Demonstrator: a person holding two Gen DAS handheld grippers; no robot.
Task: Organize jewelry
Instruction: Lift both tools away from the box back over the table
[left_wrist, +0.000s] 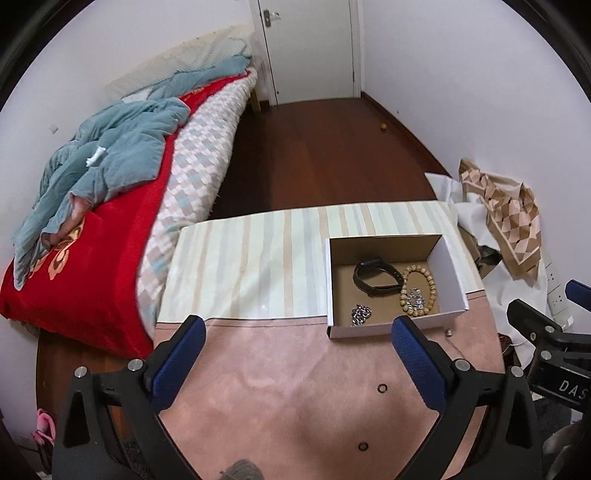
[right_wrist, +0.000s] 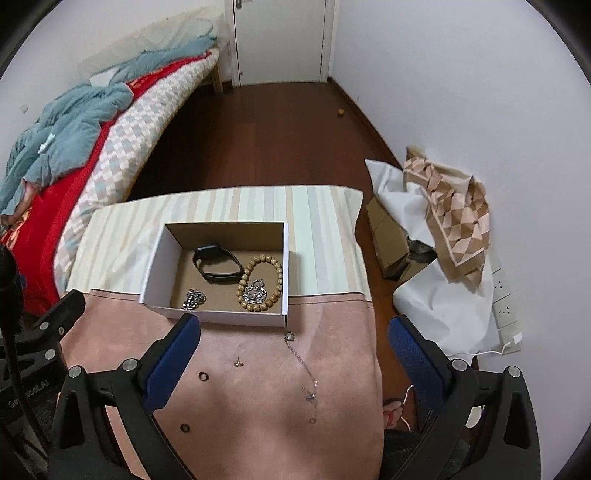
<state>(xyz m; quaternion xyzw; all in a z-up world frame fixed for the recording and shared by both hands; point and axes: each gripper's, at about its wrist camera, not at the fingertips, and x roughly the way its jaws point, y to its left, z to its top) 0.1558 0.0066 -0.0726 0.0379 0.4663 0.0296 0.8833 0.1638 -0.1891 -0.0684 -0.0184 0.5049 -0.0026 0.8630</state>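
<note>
I hold two hand-held grippers over a counter (right_wrist: 258, 424) covered with a soft pink suede-like cloth; a smooth pastel-striped cloth (right_wrist: 325, 229) covers its far half. On the seam sits a shallow rectangular cardboard box (right_wrist: 155, 273), white outside and brown inside. In it lie a black rubbery watch band (right_wrist: 216, 264), a ring of round tan wooden beads (right_wrist: 258, 282) with a silver metal piece (right_wrist: 255, 290) inside the loop, and a chunky silver chain (right_wrist: 192, 298) near the front wall.

On the pink cloth in front of the box lie a thin silver necklace chain (right_wrist: 301, 363), a small silver ring (right_wrist: 289, 336) at its far end, a tiny stud (right_wrist: 238, 363), and three small dark rings (right_wrist: 202, 376).

My left hand-held gripper (left_wrist: 297, 363) has black arms and textured blue pads (left_wrist: 419, 365). It is spread wide, holding and touching nothing. My right hand-held gripper (right_wrist: 293, 363) looks the same, also spread wide and empty above the loose pieces.
</note>
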